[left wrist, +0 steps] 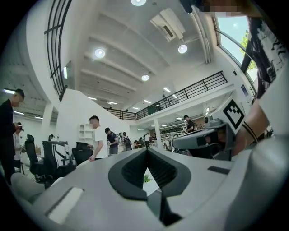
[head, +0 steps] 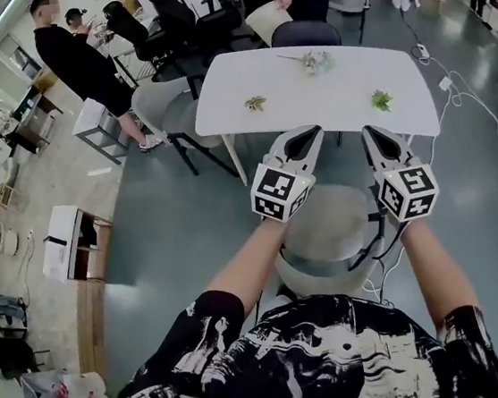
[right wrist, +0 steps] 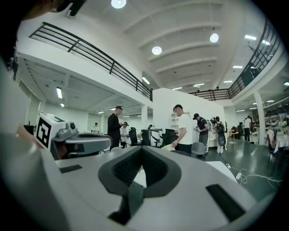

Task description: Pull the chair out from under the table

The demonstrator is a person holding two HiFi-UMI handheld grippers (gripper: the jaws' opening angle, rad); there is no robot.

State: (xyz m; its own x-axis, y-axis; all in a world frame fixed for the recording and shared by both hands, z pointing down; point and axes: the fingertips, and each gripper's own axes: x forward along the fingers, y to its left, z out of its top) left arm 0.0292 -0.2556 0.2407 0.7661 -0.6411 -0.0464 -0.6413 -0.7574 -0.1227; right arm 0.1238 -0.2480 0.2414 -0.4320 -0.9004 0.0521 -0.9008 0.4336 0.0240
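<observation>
A grey tub chair (head: 325, 234) stands on the near side of the white table (head: 310, 105), directly below my two grippers; its far rim lies close to the table's front edge. My left gripper (head: 306, 134) is held level above the chair, jaws shut with nothing between them. My right gripper (head: 374, 133) hangs beside it, also shut and empty. In the left gripper view the left gripper (left wrist: 146, 151) points across the room, with the right gripper (left wrist: 203, 140) alongside. In the right gripper view the right gripper (right wrist: 141, 149) has closed jaws, with the left gripper (right wrist: 76, 143) at its left.
Small green sprigs (head: 255, 103) (head: 381, 100) lie on the table. A dark chair (head: 305, 33) stands at its far side and grey chairs (head: 165, 105) at its left. People stand behind. Cables (head: 495, 145) run over the floor at right; a white cabinet (head: 65, 243) is at left.
</observation>
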